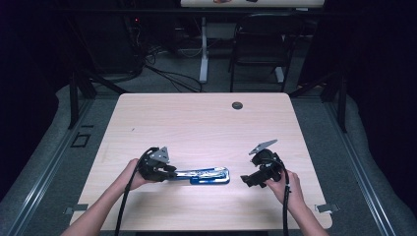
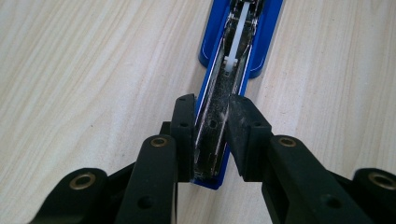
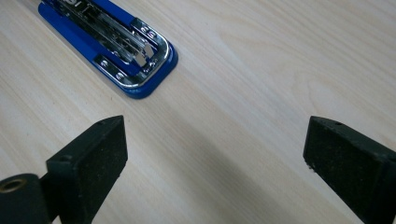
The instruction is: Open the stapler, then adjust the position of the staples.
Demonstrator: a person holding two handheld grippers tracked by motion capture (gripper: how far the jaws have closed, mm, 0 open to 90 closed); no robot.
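A blue stapler [image 1: 204, 175] lies flat on the pale wood-grain counter [image 1: 196, 123], near the person's edge and a little left of centre, its length running left to right. It lies opened out — the blue base is under a bright metal channel that faces up, and in the left gripper view a white strip runs along that channel.

The left hand-held gripper [image 2: 210, 135] pinches the stapler's left end: its two black pads press against the sides of the metal channel, with the blue base showing beneath them. In the high view the left hand [image 1: 134, 173] holds this gripper low over the counter.

The right hand-held gripper [image 3: 215, 154] stands just off the stapler's right end, apart from it, with its jaws spread wide and bare wood between them. The rounded chrome-trimmed end of the stapler sits beyond the jaws in the right gripper view. The right hand [image 1: 282, 183] holds it near the counter's right side.

A small dark round disc [image 1: 237, 105] is set in the counter near its far edge. Beyond the counter, the room is dim — grey floor, a black chair [image 1: 260, 44], a white table leg [image 1: 203, 49] and loose cables [image 1: 167, 73].
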